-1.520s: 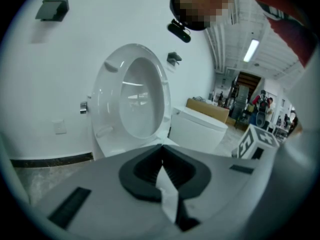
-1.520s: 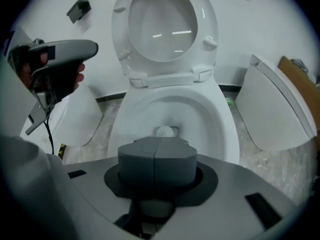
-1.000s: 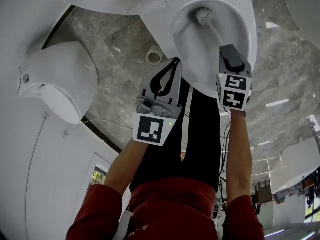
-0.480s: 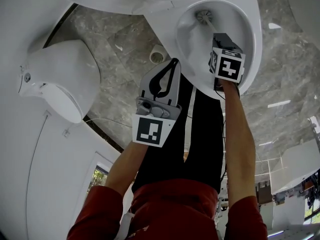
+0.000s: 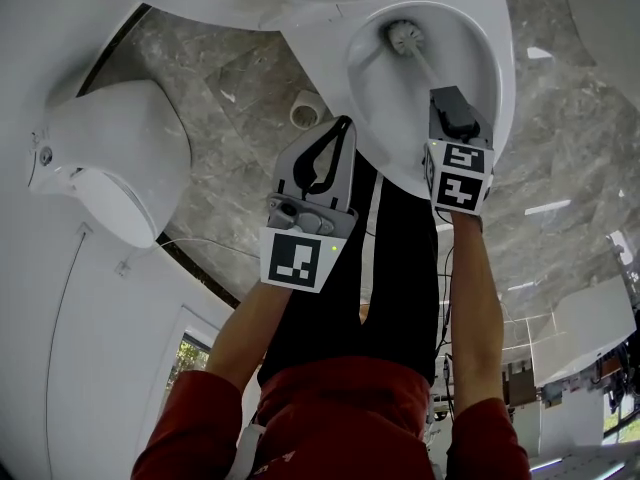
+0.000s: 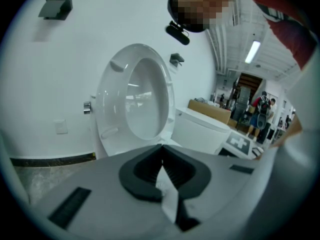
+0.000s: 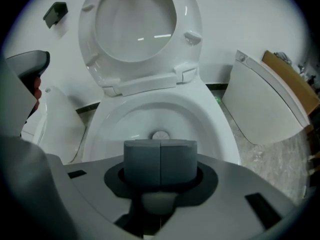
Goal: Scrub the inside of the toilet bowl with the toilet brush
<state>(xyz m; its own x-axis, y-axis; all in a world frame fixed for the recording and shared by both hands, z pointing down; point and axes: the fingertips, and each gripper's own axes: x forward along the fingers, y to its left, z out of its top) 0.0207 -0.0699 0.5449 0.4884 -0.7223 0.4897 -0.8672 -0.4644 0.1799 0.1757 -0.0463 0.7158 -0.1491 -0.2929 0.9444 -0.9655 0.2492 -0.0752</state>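
Looking down past our red sleeves and black clothing, we have both arms stretched toward the toilet bowl. The left gripper hangs short of the bowl's near rim and off to the bowl's left, over the grey marble floor. Its fingers are clenched tip to tip w/ nothing btw them, only the loop-shaped gap behind the tips.

The right gripper sits over the bowl's near rim, pointing inside. Its fingers are pressed together, grasping the toilet brush by the handle, which passes under the pads and runs on into the bowl. The bristle head is down at the far end of the bowl's inside. In the right gripper view it shows as a small round disc just above the pads, centred in the bowl. We can't tell if the bristles touch the porcelain.

A round floor drain lies just left of the bowl. Beyond the bowl, the seat and lid stand raised against the white wall. A 2nd toilet sits well left of the bowl. Far bkgd in the left gripper view shows a few people, too small to make out.
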